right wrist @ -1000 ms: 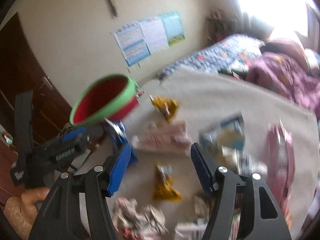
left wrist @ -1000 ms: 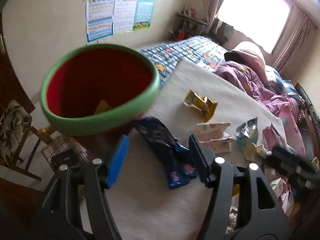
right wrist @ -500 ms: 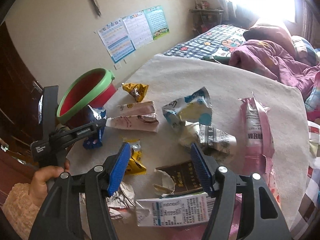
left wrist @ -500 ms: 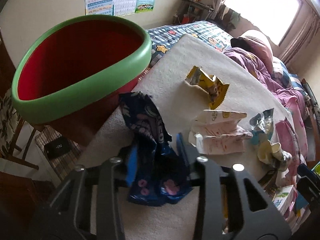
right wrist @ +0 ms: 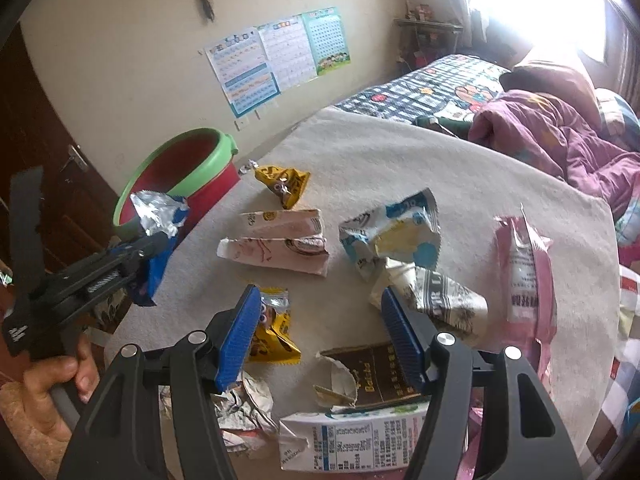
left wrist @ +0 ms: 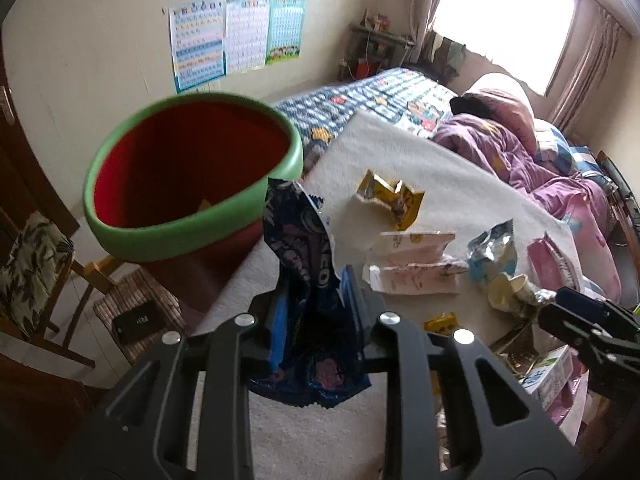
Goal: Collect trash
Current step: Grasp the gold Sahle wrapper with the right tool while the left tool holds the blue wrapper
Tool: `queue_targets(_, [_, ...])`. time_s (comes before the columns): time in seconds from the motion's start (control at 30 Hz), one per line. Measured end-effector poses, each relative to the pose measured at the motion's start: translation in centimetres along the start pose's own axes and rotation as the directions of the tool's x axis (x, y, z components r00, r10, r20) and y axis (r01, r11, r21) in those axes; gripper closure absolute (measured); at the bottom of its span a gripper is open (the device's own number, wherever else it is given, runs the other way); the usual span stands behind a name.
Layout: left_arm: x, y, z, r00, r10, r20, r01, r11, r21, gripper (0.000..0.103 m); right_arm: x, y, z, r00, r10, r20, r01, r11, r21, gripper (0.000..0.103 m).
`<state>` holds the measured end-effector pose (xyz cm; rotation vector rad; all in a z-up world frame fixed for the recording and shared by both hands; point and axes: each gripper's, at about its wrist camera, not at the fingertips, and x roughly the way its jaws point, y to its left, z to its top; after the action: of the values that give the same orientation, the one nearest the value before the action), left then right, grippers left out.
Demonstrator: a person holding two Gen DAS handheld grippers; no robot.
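left gripper (left wrist: 316, 312) jaws closing on blue wrapper (left wrist: 304, 264) — beside red bin (left wrist: 192, 216)

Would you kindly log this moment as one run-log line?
left gripper: closing on dark blue wrapper | right gripper: open, empty, above litter | bin: beside wrapper | step: grasp, drop next

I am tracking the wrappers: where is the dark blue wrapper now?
The dark blue wrapper is between the closing jaws of the left gripper, pinched, beside the red bucket at the blanket's left edge.
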<state>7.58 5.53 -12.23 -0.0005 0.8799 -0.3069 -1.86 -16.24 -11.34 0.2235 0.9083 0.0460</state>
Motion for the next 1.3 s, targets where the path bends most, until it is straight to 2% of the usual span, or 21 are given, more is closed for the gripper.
queue_targets(0.23, [-1.4, -0.8, 0.2, 0.999, 0.007, 0.036, -0.007, 1.000, 0.001, 0.079, 0.1, -0.4, 0.9, 1.000, 0.011, 0.006, -0.011, 0.999, -0.032, 0.042])
queue_targets(0.47, [-2.1, -0.7, -0.7, 0.998, 0.032, 0.045, -0.031, 0.999, -0.022, 0.079, 1.9, -0.6, 2.8, 1.000, 0.027, -0.009, -0.028, 0.997, -0.077, 0.042])
queue_targets(0.57, [-2.2, -0.5, -1.2, 0.998, 0.048, 0.040, -0.046, 0.998, -0.043, 0.079, 3.3, -0.4, 5.0, 0.999, 0.047, -0.016, -0.049, 0.994, -0.096, 0.041])
queue_targets(0.67, [-2.6, -0.3, -1.7, 0.997, 0.065, 0.040, -0.063, 0.996, -0.057, 0.079, 5.2, 0.4, 7.7, 0.997, 0.066, -0.026, -0.069, 0.990, -0.127, 0.036])
queue_targets(0.83, [-3.2, 0.4, -2.2, 0.994, 0.097, 0.042, -0.093, 0.992, -0.089, 0.078, 9.9, 2.2, 10.7, 0.994, 0.064, -0.090, -0.079, 0.980, -0.182, 0.036])
queue_targets(1.1, [-3.6, 1.4, -3.0, 0.992, 0.125, 0.032, -0.121, 0.986, -0.114, 0.078, 15.8, 3.1, 10.9, 0.982, 0.008, -0.186, -0.052, 0.971, -0.235, 0.036])
queue_targets(1.3, [-3.3, 1.1, -3.1, 0.993, 0.114, 0.023, -0.111, 0.988, -0.106, 0.078, 17.4, 2.4, 10.9, 0.974, 0.032, -0.224, -0.078, 0.977, -0.197, 0.040])
